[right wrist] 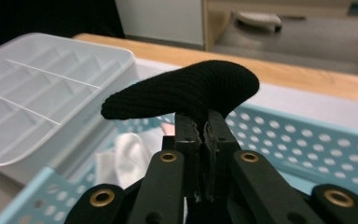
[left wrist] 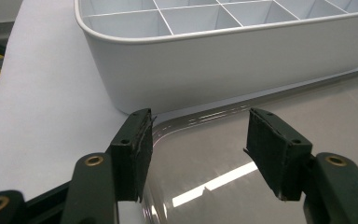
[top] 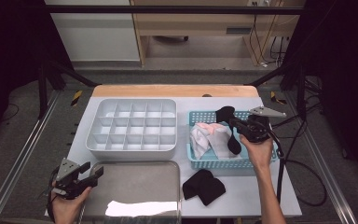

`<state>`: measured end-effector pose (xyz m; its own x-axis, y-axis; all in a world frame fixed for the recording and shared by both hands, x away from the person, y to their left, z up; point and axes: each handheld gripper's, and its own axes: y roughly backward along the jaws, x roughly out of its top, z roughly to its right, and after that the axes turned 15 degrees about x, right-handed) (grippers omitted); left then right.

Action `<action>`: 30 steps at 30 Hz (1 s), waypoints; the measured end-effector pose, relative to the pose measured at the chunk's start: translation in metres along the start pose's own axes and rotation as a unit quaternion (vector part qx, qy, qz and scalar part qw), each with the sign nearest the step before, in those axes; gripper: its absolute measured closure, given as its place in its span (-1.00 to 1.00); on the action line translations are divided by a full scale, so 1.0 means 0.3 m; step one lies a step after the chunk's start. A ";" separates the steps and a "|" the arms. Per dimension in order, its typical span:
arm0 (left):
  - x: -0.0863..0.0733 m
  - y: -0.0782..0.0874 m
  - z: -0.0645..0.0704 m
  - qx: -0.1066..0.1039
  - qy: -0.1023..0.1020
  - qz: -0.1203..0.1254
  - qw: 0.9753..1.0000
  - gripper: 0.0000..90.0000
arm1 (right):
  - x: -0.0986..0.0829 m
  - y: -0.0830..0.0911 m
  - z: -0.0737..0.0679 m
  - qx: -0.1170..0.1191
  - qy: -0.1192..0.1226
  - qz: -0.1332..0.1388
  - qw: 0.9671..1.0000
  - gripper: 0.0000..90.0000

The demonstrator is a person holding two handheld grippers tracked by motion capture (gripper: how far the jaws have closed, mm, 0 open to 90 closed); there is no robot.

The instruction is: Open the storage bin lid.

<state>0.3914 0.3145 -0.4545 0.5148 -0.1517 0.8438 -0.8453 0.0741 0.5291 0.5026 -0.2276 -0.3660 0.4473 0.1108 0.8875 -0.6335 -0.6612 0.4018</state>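
2 grippers are seen over the counter [top: 261,196]. A black sock [right wrist: 186,91] is clamped between the closed jaws of the right gripper [right wrist: 204,135] and is held above the blue basket [top: 196,161] at the counter's right side, where white socks [top: 209,140] are piled. The left gripper [left wrist: 198,154] is held with its jaws apart and nothing between them, at the near-left corner of the metal tray [top: 135,186]. A white divided organizer [top: 130,125] is placed just beyond the tray, and another black sock [top: 204,186] lies near the counter's front edge.
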 end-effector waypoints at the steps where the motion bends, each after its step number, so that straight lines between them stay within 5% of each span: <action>1: 0.000 0.000 0.000 0.000 0.000 0.001 1.000 -0.11 | 0.004 0.008 -0.013 0.005 0.005 0.007 1.000 0.91; 10: 0.003 0.005 0.005 -0.003 -0.001 0.003 1.000 -0.11 | 0.030 0.069 -0.087 0.047 0.023 0.060 0.997 0.91; 30: 0.001 0.002 0.010 -0.008 0.003 0.002 1.000 -0.11 | 0.104 0.182 -0.246 0.088 0.079 0.107 0.987 0.91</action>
<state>0.3906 0.3115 -0.4540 0.5123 -0.1459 0.8463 -0.8449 0.0910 0.5271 0.4353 -0.2053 -0.2998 0.2025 0.0595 0.9775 -0.5767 -0.7995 0.1681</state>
